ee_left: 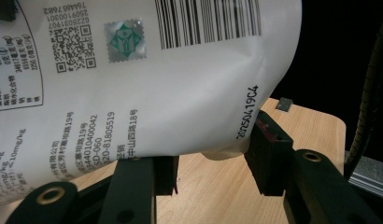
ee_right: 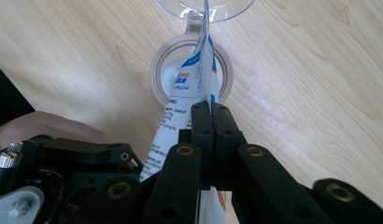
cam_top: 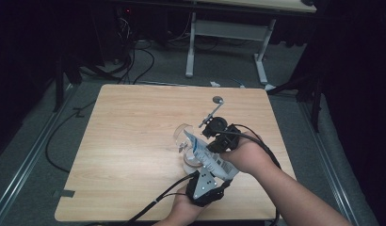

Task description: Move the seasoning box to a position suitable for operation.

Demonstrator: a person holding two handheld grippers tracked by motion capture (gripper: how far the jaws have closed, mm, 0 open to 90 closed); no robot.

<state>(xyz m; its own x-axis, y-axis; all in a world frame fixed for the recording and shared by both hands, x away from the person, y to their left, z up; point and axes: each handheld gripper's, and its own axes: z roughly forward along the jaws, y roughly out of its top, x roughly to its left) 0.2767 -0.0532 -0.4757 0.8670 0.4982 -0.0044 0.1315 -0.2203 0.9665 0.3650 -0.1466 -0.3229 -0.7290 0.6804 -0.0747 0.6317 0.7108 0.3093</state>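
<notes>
Pouch (cam_top: 207,157) mid-frame over my glass (cam_top: 187,141), right gripper (ee_right: 211,116) clamped on it, left gripper (ee_left: 210,163) jaws apart around its bottom.

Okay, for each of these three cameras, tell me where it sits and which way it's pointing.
High view: above the person's side, facing forward and down on the table; forearms and both grippers show.
Left gripper view: on the left gripper, facing the white pouch between its jaws.
Right gripper view: on the right gripper, looking down at the glass; a hand shows.
Shared: the pouch.
</notes>
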